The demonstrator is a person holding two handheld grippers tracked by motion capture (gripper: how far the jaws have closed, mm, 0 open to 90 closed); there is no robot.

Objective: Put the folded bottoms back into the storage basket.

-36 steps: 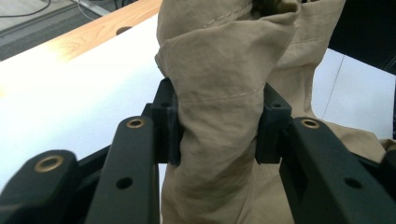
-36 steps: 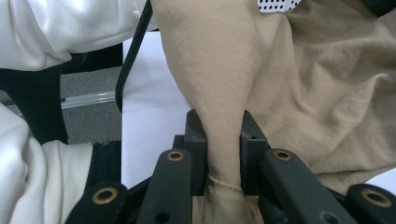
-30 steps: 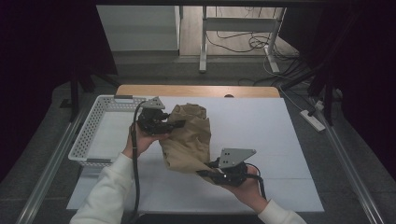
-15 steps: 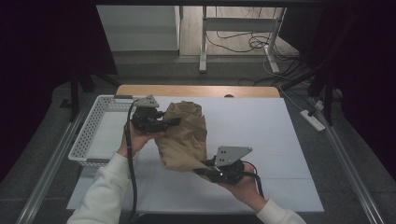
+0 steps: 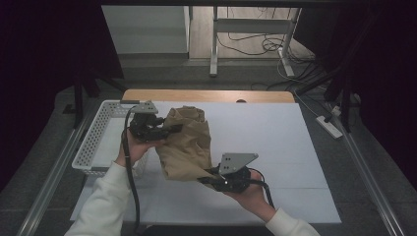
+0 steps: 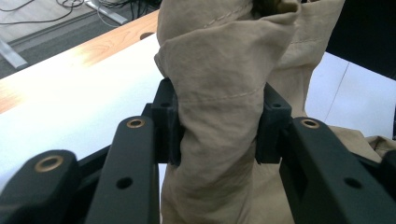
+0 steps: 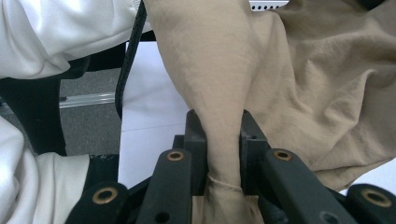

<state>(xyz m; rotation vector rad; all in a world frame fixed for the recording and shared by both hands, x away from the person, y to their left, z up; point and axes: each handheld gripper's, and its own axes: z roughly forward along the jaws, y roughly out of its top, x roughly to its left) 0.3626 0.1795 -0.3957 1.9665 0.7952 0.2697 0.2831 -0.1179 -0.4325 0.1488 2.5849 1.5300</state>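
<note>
dark curtains [image 5: 44, 44], grey floor [image 5: 162, 71], metal table legs [image 5: 214, 44], trailing cables [image 5: 246, 46]

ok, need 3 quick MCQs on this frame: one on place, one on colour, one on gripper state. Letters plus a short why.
1. Where is the white basket?
A. table's left side
B. table's right side
C. on the floor

2. What colour is the cloth?
A. blue
B. tan
C. red

3. What are the grippers doing?
A. both open
B. one open
C. both shut on cloth

Answers:
1 A, it sits at the left edge beside the left gripper.
2 B, tan in every view.
3 C, the left gripper pinches a bunched fold and the right gripper clamps a narrow hemmed end.
</note>
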